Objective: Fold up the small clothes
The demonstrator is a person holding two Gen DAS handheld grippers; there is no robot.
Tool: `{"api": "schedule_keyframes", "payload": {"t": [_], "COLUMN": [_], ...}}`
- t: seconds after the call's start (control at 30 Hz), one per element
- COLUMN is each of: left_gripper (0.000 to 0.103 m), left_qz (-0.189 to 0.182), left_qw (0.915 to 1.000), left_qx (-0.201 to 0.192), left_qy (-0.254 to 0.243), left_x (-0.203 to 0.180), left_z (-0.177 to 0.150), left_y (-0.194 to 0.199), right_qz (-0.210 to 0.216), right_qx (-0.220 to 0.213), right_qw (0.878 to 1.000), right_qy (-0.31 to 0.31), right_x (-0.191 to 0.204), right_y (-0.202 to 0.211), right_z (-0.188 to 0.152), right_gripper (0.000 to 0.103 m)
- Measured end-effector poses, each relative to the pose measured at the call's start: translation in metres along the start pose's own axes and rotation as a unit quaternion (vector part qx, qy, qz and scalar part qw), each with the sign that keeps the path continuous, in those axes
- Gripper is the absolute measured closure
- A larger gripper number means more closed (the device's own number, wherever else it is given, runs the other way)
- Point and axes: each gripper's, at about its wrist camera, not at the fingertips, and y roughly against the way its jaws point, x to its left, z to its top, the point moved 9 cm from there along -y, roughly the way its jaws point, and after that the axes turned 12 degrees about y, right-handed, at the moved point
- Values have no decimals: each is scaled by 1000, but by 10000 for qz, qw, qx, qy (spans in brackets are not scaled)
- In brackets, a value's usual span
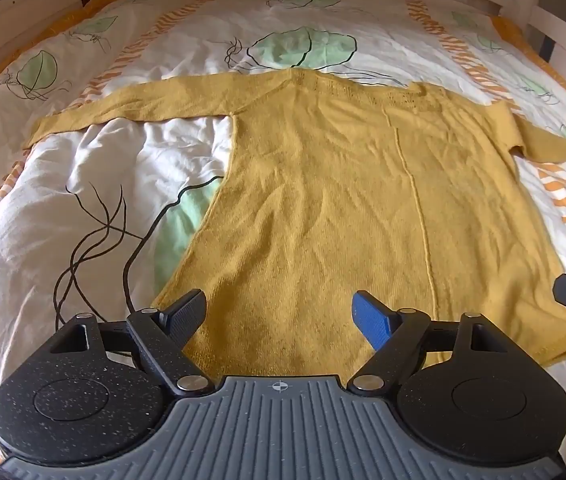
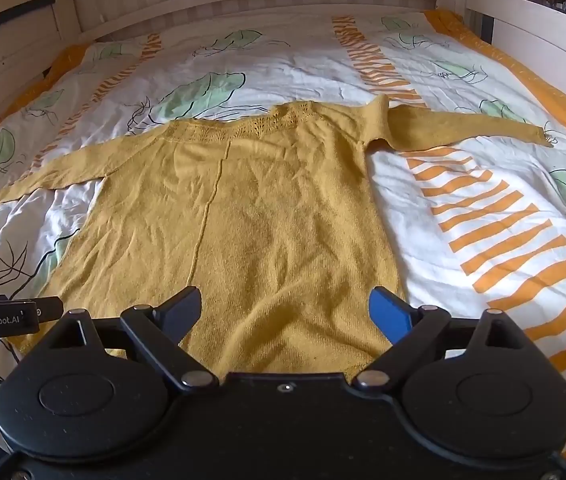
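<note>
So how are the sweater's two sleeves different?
The left sleeve lies straight out, smooth from shoulder to cuff. The right sleeve also reaches sideways, but it is bunched and creased at the shoulder. Both are long, mustard yellow like the sweater, and lie flat on the duvet.

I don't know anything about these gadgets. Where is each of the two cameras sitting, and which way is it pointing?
Left wrist view: rides on the open left gripper above the hem's left part, looking up the mustard-yellow knitted sweater; the right gripper's edge shows at right.
Right wrist view: rides on the open right gripper above the hem's right part, facing the same way; the other tool pokes in at left.
Shared: the sweater and the leaf-printed white duvet.
</note>
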Motion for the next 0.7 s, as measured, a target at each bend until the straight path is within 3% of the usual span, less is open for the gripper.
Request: {"api": "schedule_keyframes", "payload": {"t": [0.7], "left_gripper": [24], "left_qz": [-1], "left_qw": [9999], "left_qx": [101], "left_qy": [1], "left_x": [-1], "left_z": [-2], "left_y": [-4], "right_qz": [56], "right_qx": [110], "right_qw": [9999], "right_qy": [-75], "right_x": [3], "right_y": [-7], "right_z": [-2], "right_gripper": [11]}}
